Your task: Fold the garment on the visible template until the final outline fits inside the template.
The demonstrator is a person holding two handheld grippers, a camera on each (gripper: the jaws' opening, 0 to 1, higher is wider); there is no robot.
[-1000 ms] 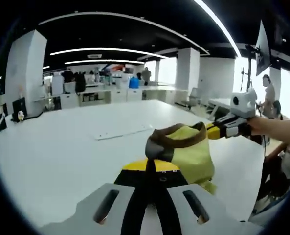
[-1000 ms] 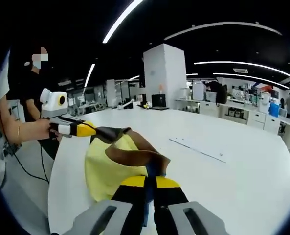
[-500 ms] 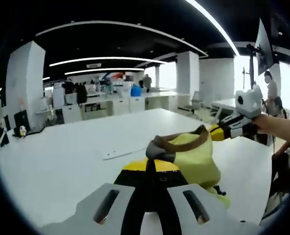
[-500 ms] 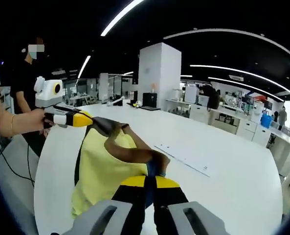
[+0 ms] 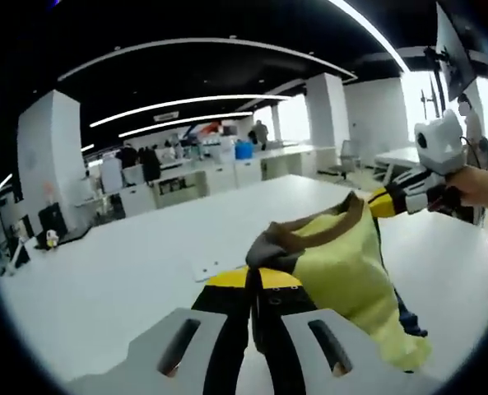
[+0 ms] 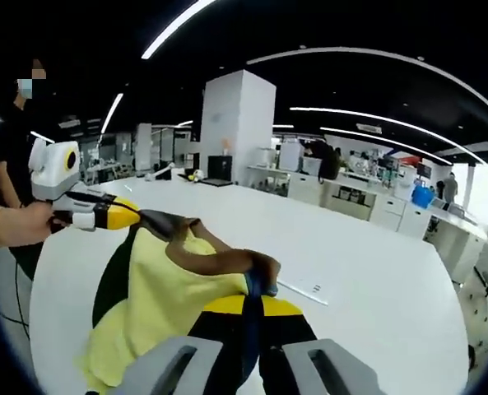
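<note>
Garment: a yellow shirt (image 5: pixel 346 267) with a brown collar band and dark side panels hangs in the air between the two grippers, above the white table (image 5: pixel 104 280); in the right gripper view its body (image 6: pixel 157 300) drapes down toward the tabletop.
Left gripper: the left gripper (image 5: pixel 252 284) has its jaws pressed together on a bunched bit of the collar band; seen from the right gripper view it (image 6: pixel 132 216) grips the far end of the neckline, held by the person's hand (image 6: pixel 17 224).
Right gripper: the right gripper (image 6: pixel 256 290) is likewise pinching the brown collar band; in the left gripper view it (image 5: pixel 385 202) holds the opposite corner.
Change: compared with a second ago, more of the shirt hangs free and longer below the collar, and the dark side panels now show, so the grippers have lifted it higher and pulled the neckline straighter.
Template: a pale flat strip (image 5: pixel 215 267) lies on the table beyond the shirt; whether it belongs to the template I cannot tell.
Meaning for the task: my reading is that the shirt is being shaken out and is not yet laid flat, so folding has not begun.
</note>
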